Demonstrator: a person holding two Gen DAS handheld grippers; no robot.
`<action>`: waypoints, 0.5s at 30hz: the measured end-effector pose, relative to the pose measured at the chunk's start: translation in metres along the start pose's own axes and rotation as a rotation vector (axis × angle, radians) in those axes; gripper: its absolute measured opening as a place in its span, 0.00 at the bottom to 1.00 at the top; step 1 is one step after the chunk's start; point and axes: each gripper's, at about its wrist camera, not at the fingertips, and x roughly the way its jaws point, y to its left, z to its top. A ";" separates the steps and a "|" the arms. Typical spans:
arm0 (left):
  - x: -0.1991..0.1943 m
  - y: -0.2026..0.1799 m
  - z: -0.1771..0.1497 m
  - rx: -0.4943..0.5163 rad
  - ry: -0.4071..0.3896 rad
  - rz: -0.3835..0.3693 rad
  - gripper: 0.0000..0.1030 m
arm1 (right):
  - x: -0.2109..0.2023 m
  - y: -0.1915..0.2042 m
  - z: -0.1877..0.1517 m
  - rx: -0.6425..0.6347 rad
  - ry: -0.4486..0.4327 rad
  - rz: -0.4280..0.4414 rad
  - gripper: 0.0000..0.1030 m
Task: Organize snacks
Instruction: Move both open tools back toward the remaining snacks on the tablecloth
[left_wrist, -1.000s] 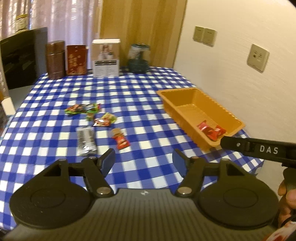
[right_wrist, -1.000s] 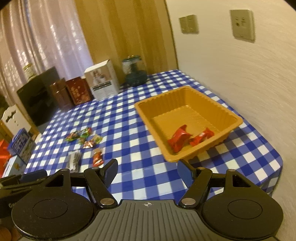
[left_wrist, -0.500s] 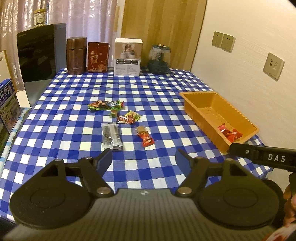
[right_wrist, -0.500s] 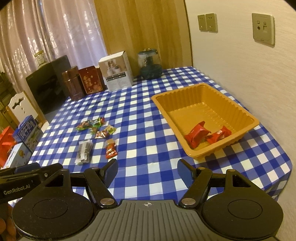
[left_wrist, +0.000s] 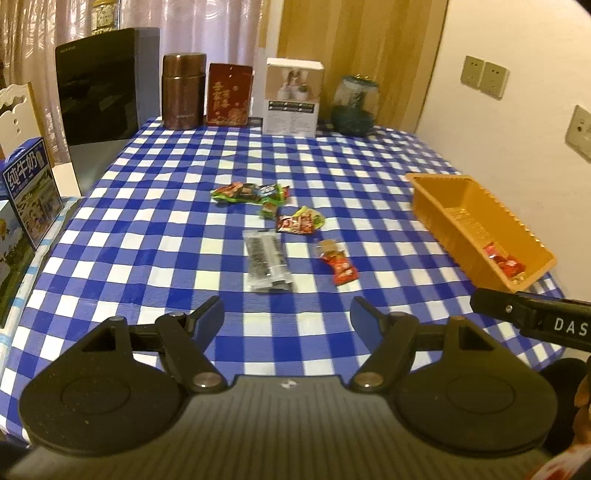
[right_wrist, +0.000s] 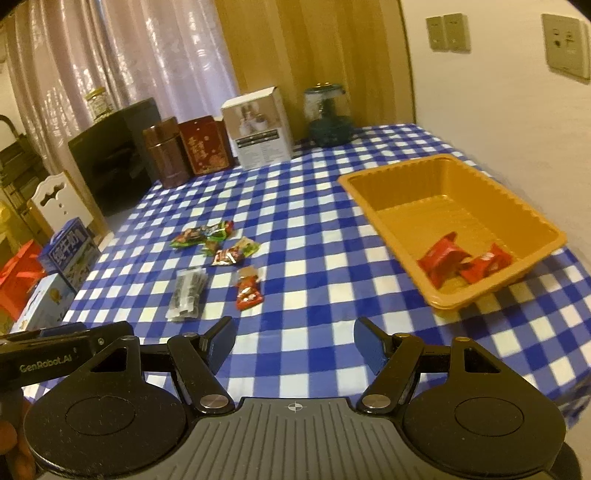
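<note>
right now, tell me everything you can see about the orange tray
The orange tray is a shallow rectangular tub of glossy moulded plastic, with ribbed walls and a flat rolled rim. It sits upright on the blue-checked tablecloth near the wall-side edge of the table. Two red snack packets lie at its near end; the rest is bare. Neither gripper touches it.

Wide open checked cloth (left_wrist: 155, 236) on the near side, nothing between the table edge and the loose snack wrappers (left_wrist: 273, 206) mid-table. To the right, the orange tray (right_wrist: 524, 218) hugs the wall, its raised rim the only barrier there. Far end is blocked by a row: brown canister (left_wrist: 184, 96), red box (left_wrist: 229, 94), white box (left_wrist: 293, 98), glass jar (left_wrist: 355, 105).
</note>
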 end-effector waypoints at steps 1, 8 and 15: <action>0.005 0.003 0.001 -0.002 0.004 0.002 0.70 | 0.004 0.001 -0.001 -0.004 -0.001 0.004 0.69; 0.046 0.017 0.007 -0.010 0.032 0.012 0.70 | 0.050 0.008 0.002 -0.028 0.022 0.022 0.69; 0.095 0.022 0.021 -0.001 0.049 0.001 0.68 | 0.095 0.009 0.009 -0.053 0.036 0.028 0.68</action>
